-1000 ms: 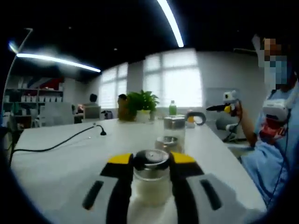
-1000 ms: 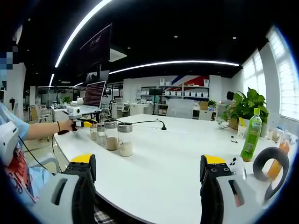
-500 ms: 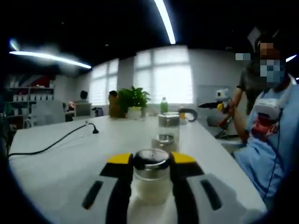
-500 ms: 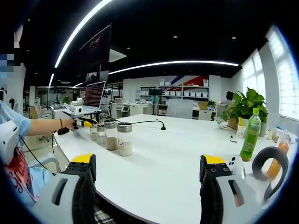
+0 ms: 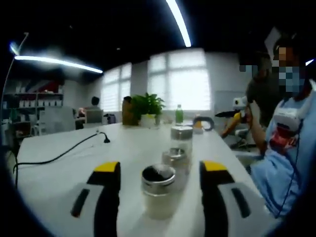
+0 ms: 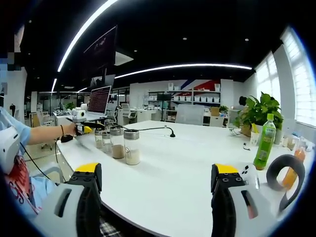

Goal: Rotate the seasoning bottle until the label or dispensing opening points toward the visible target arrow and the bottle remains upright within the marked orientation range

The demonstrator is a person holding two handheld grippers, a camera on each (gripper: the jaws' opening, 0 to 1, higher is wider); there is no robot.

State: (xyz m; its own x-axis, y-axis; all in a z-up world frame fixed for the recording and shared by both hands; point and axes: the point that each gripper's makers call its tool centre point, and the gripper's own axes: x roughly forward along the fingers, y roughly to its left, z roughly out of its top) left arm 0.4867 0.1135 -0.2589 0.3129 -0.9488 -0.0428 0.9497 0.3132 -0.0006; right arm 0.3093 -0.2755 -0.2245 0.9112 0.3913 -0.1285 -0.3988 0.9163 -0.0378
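Low in the left gripper view, the seasoning bottle [image 5: 158,191], holding pale powder, stands upright between the left gripper [image 5: 160,183]'s spread jaws, untouched. The right gripper [image 6: 154,190] gapes over bare table [image 6: 177,163].

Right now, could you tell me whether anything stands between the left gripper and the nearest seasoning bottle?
Nothing visible does. The left gripper is open, and the nearest seasoning bottle stands upright on the white table between its jaws, apart from both. The other two bottles stand beyond it.
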